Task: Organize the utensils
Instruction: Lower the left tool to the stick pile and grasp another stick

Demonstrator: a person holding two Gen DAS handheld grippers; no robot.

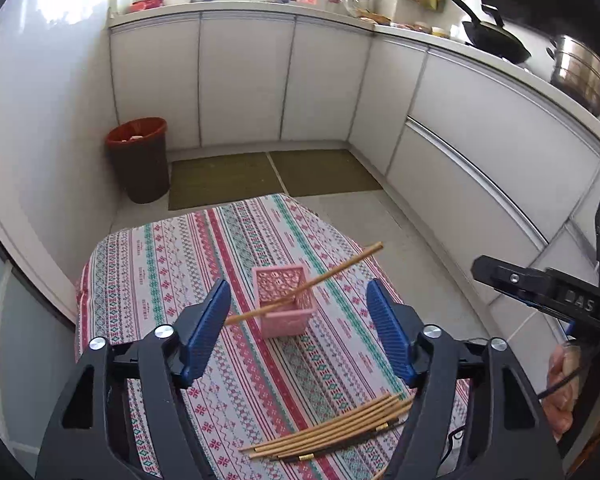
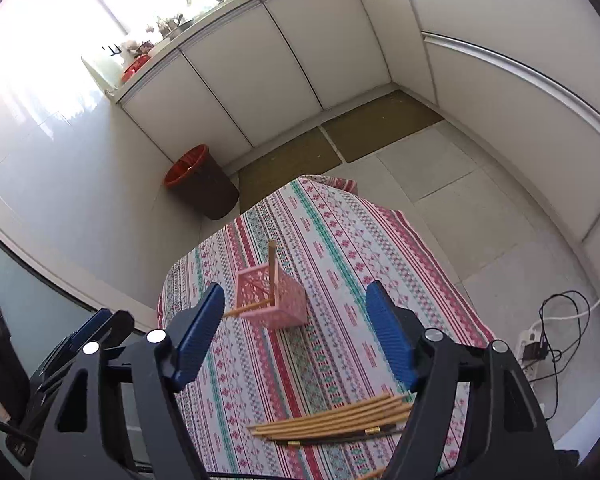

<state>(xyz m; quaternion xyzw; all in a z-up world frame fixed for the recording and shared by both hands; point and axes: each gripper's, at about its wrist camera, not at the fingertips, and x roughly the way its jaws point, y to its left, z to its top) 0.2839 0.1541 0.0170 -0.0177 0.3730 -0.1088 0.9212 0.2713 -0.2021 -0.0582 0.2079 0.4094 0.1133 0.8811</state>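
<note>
A pink lattice basket (image 1: 284,312) (image 2: 278,300) stands upright in the middle of the cloth-covered table (image 1: 160,272) (image 2: 340,232). A wooden chopstick (image 1: 340,266) (image 2: 273,268) leans out of its top, and a wooden end (image 1: 248,314) (image 2: 242,311) pokes out at its near left side. My left gripper (image 1: 296,292) hovers open in front of the basket with nothing between its blue pads. My right gripper (image 2: 295,290) is open too, and empty. A bundle of several wooden and dark chopsticks (image 1: 328,428) (image 2: 332,420) lies on the near table edge.
A red-rimmed bin (image 1: 140,160) (image 2: 200,180) stands on the floor beyond the table, beside green mats. White cabinets ring the room; a wok (image 1: 496,38) and a steel pot (image 1: 580,72) sit on the counter. A power strip with cables (image 2: 536,344) lies at the right. A hand (image 1: 560,392) grips the right tool.
</note>
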